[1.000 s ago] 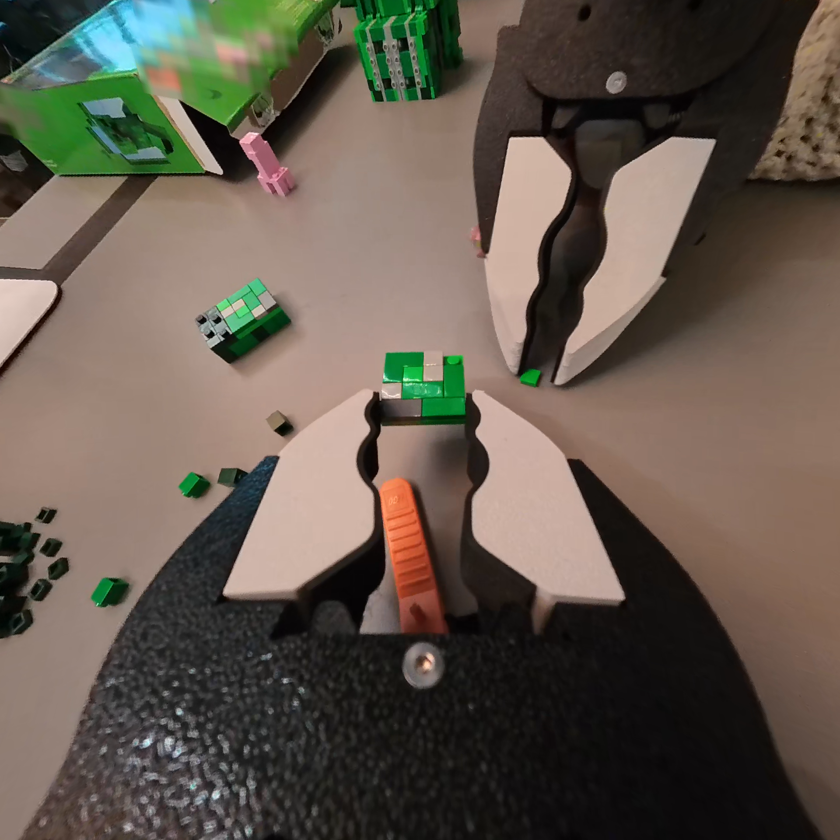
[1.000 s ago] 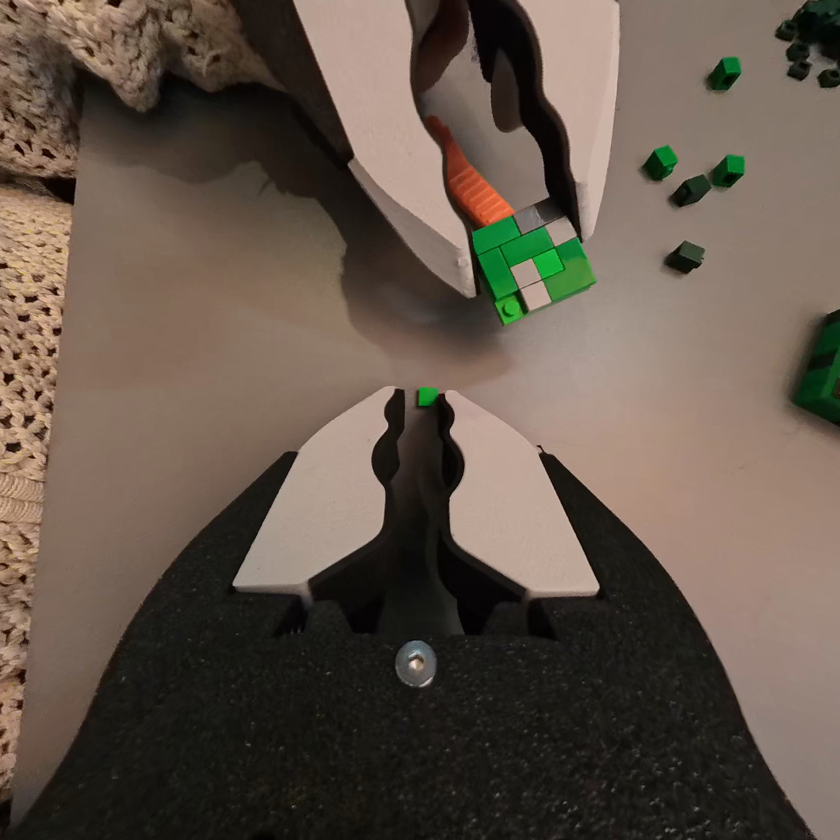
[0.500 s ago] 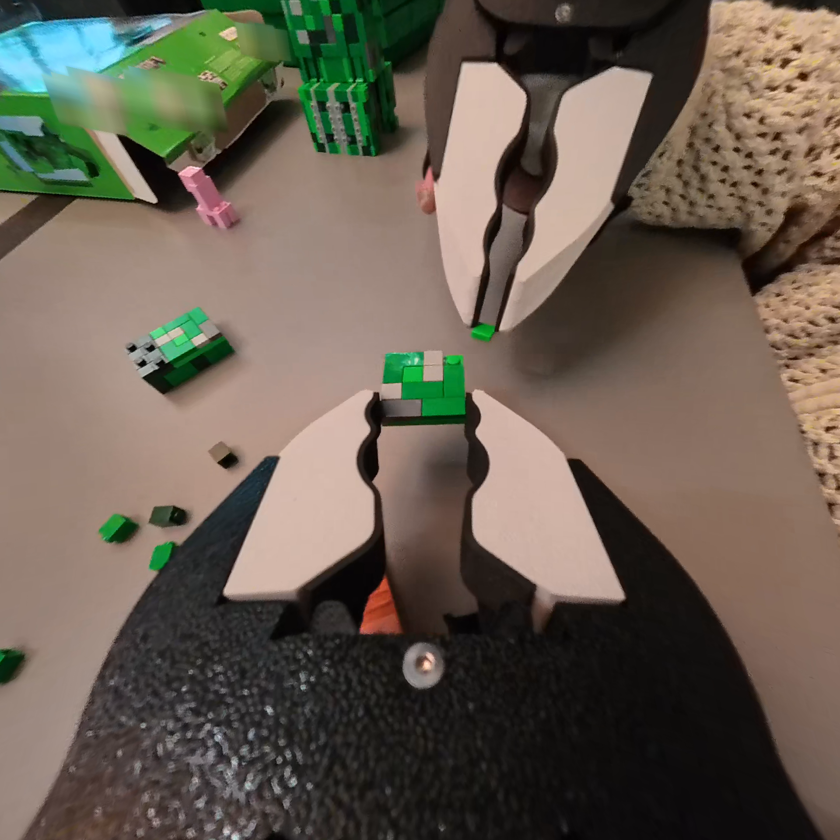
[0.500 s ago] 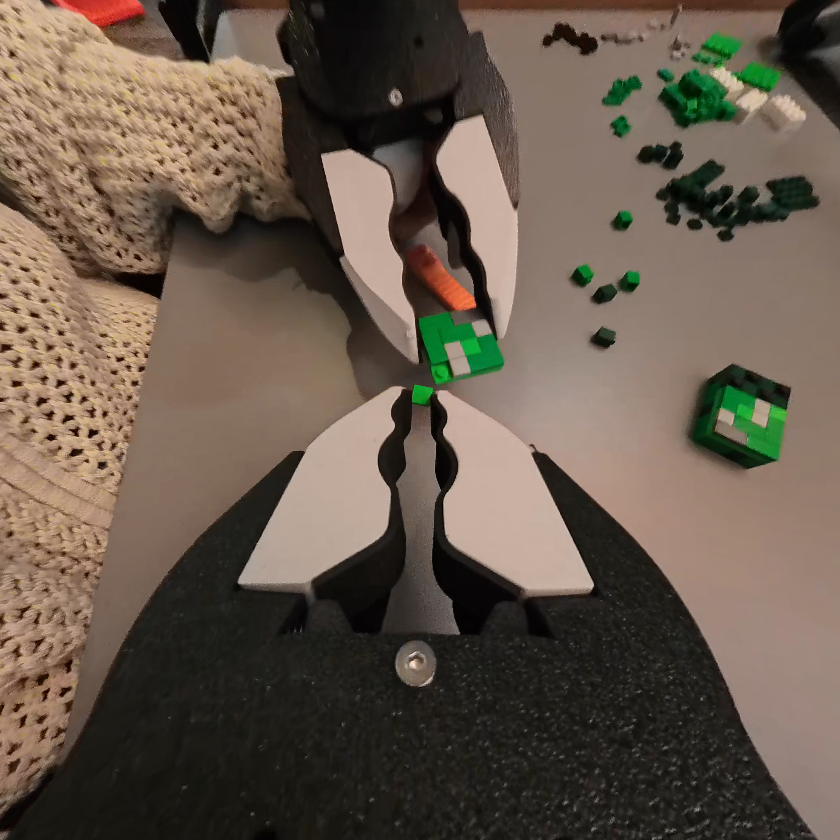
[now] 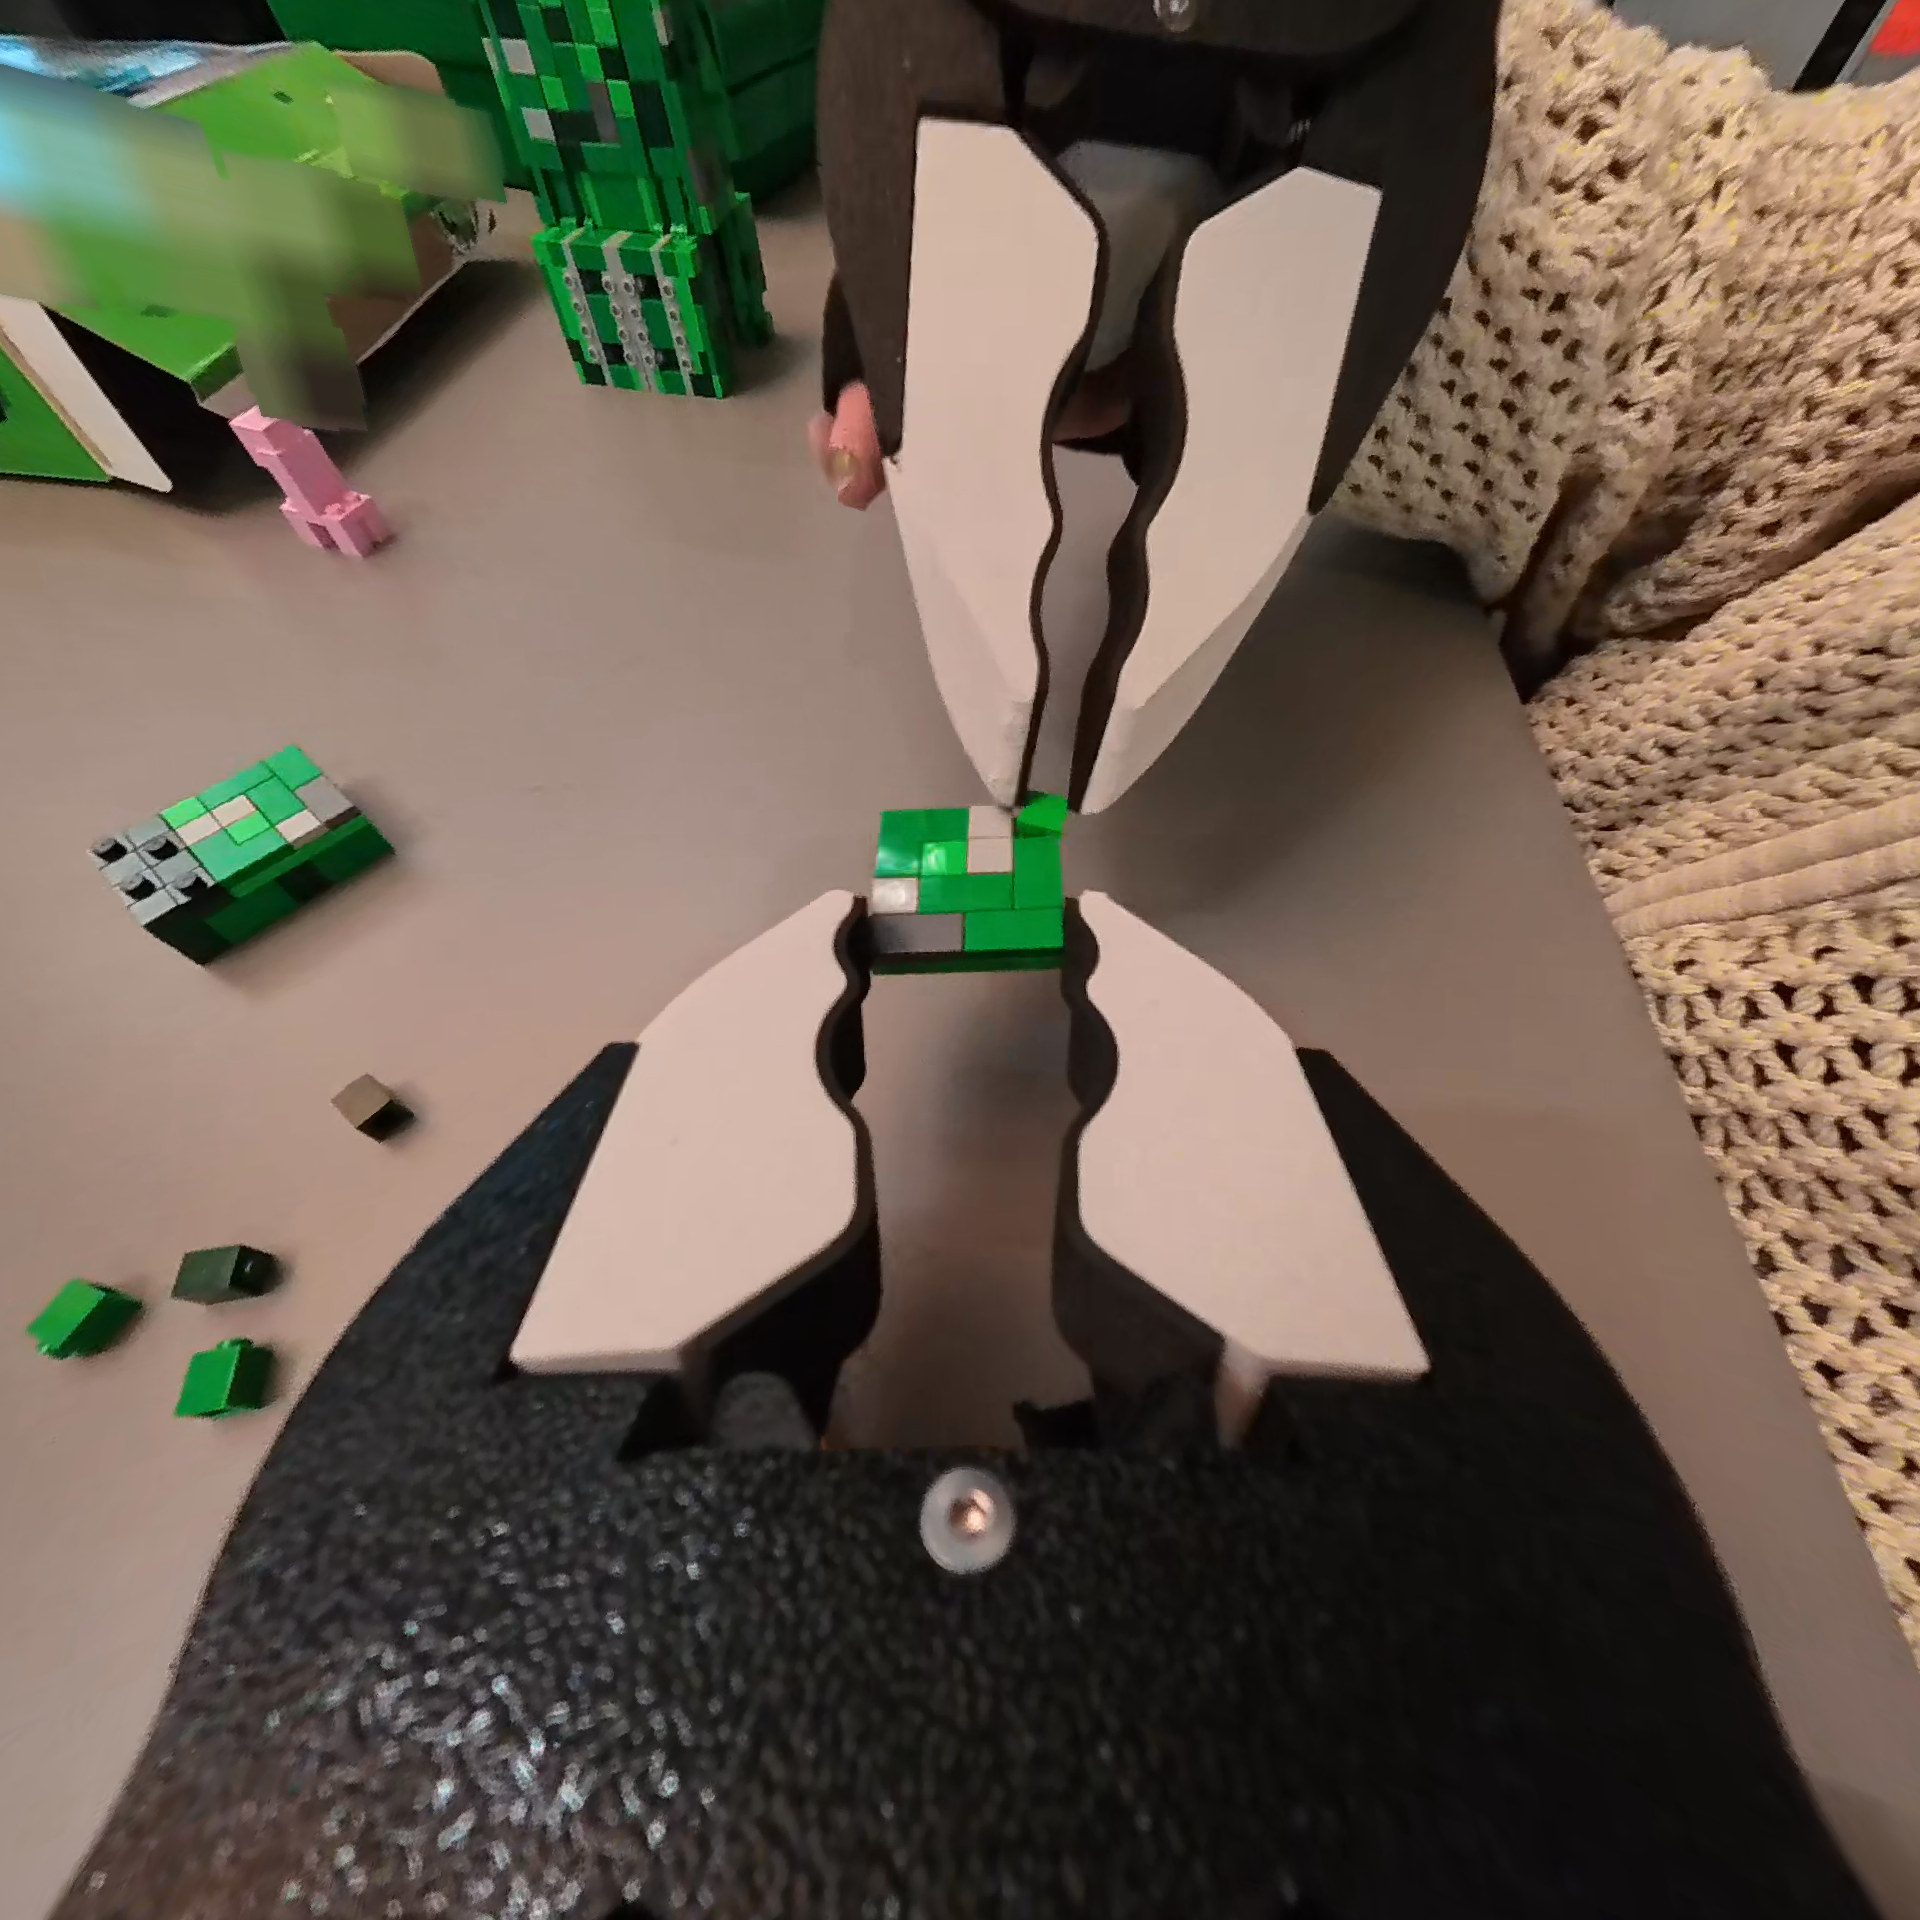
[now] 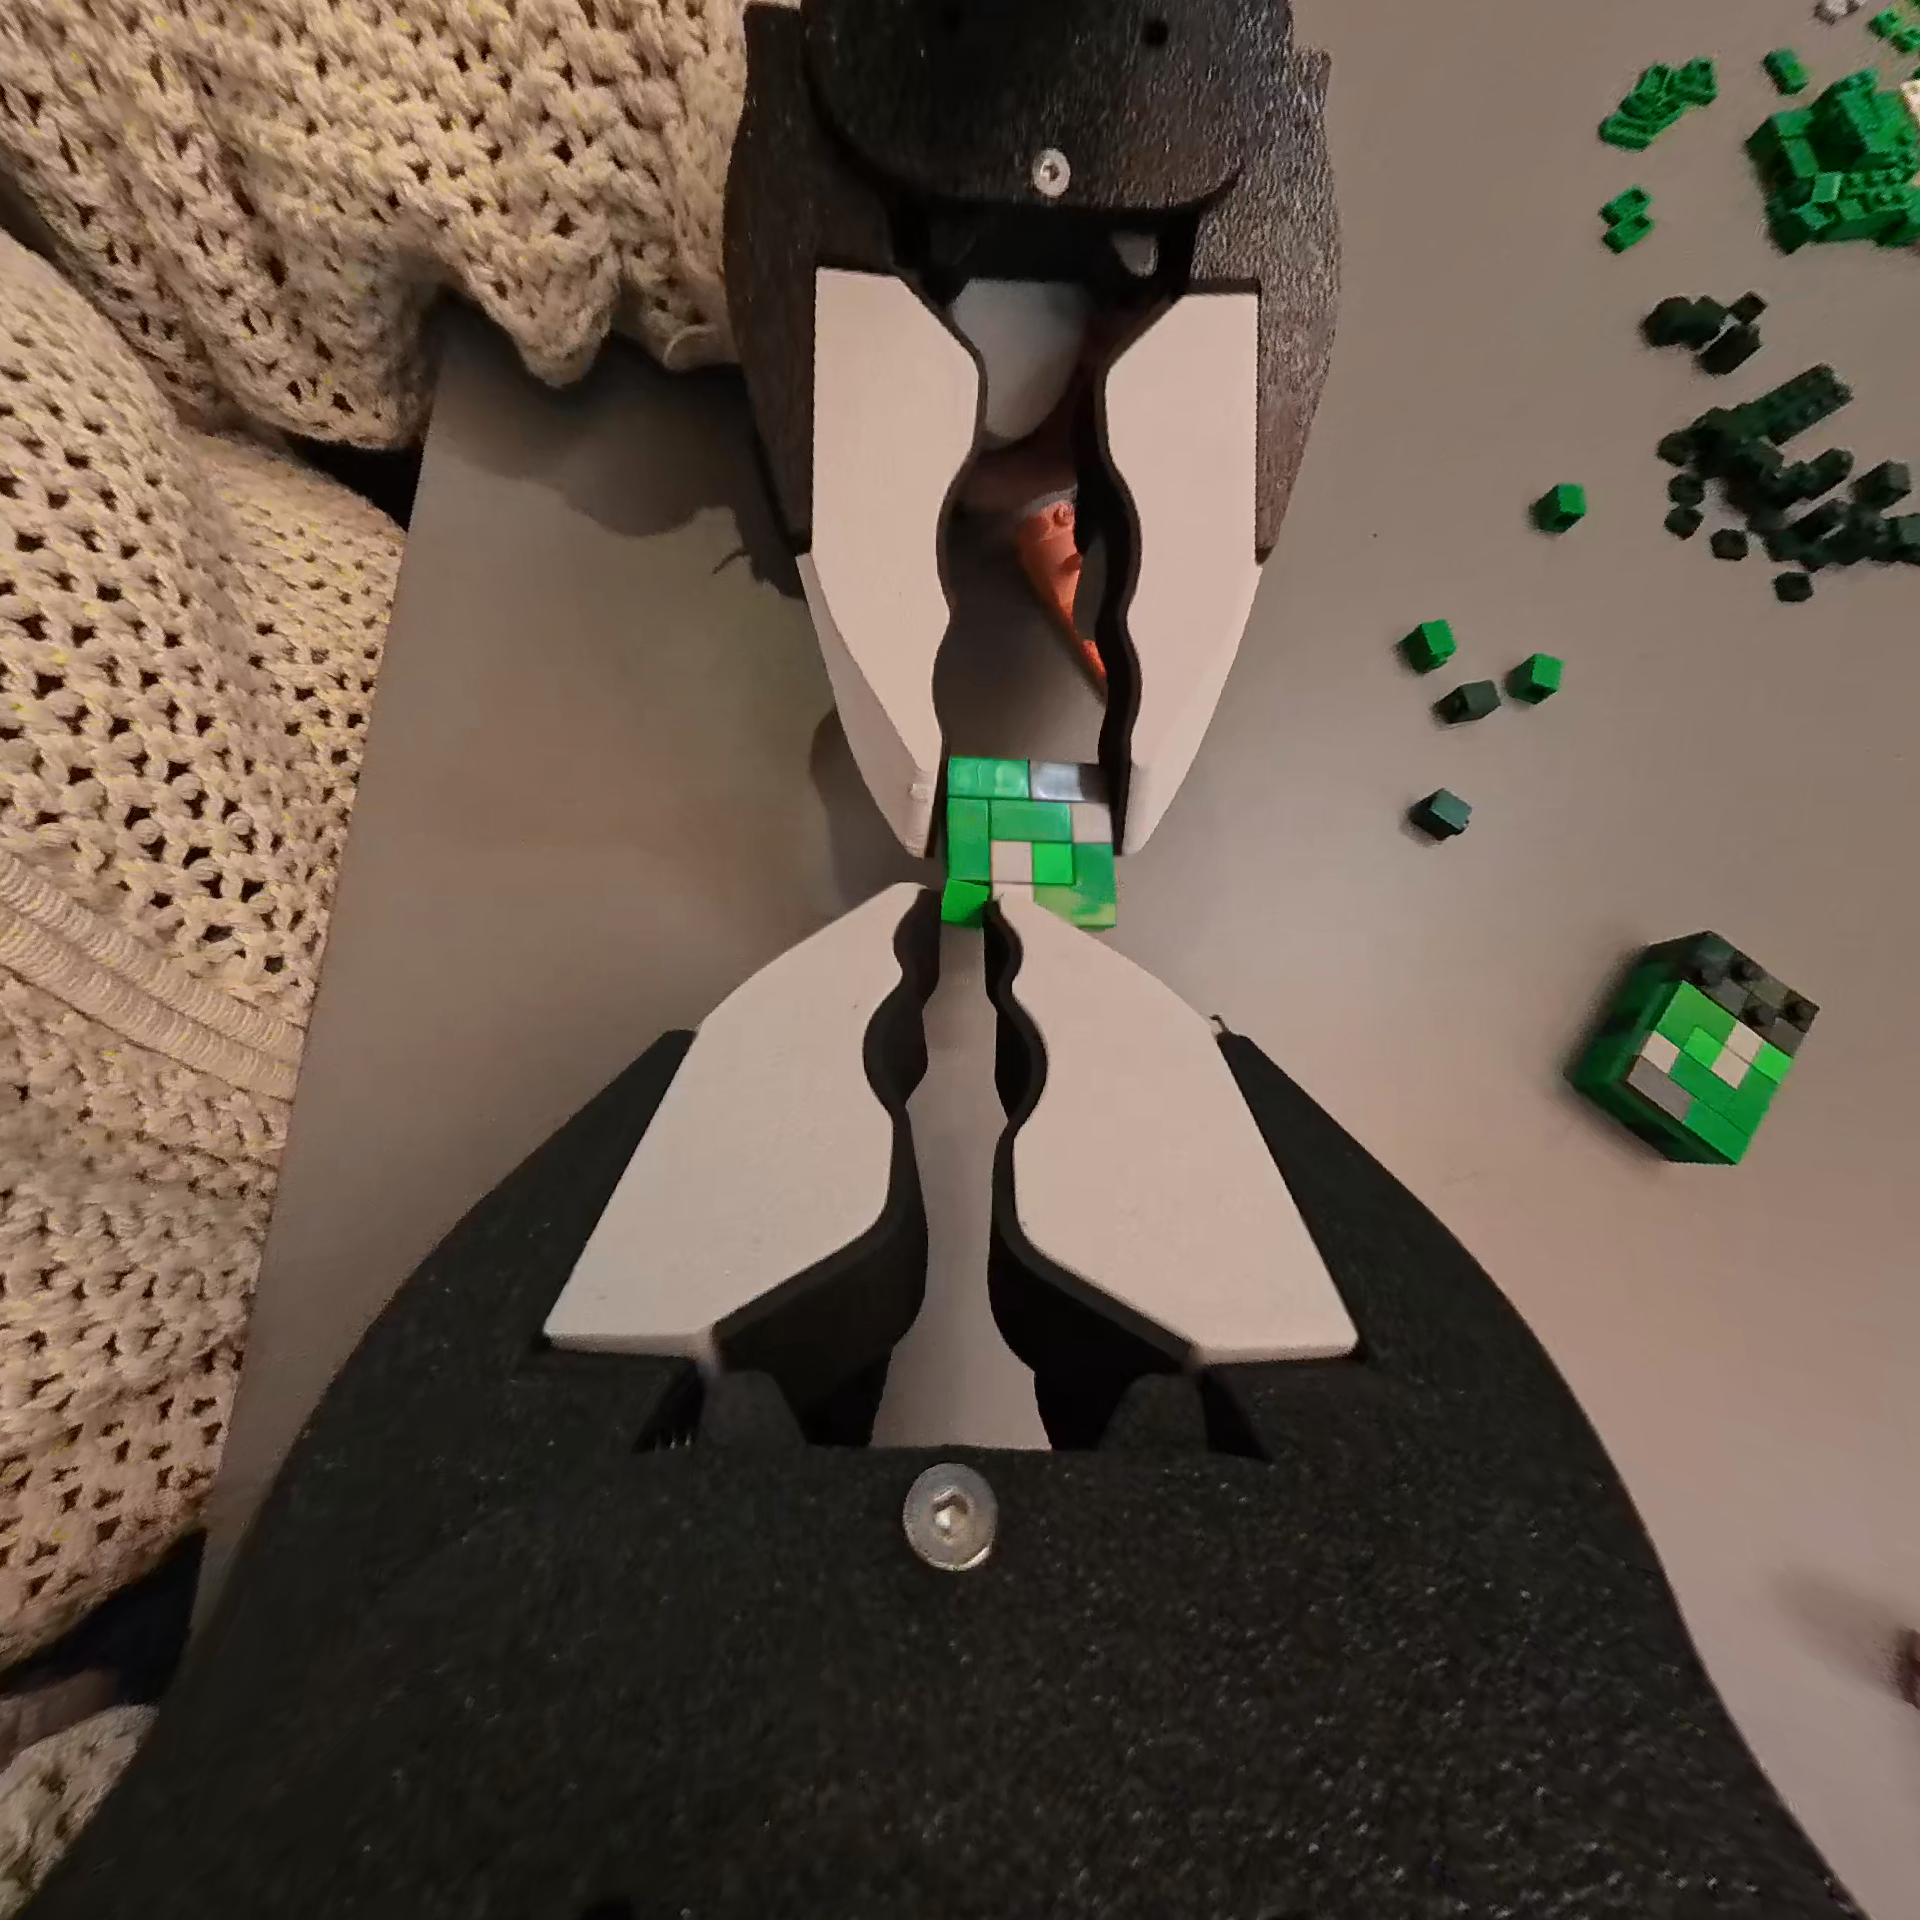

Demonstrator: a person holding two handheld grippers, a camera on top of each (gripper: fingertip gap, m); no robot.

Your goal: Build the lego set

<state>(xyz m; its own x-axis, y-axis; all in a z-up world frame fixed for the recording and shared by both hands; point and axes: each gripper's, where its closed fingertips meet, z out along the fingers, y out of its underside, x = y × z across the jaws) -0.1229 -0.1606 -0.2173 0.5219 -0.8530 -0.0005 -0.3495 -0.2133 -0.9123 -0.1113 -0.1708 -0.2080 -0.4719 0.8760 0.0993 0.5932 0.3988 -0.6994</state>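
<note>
The green tiled block is a small square lego assembly, its top a patchwork of bright green, darker green and light grey tiles, with a grey strip along one edge. It sits between the tips of the left gripper, whose fingers clamp its two sides just above the grey table.

Facing it, the right gripper has its fingers drawn narrow on a small green piece, held against the block's corner; whether the piece is fully seated is hard to tell.

Left of the block in the left wrist view lies a second green cube, and farther beyond stands a tall green figure, cut off at the top edge. Behind the block, an orange tool is mostly hidden by the left gripper's fingers. A knitted sleeve borders the table.
</note>
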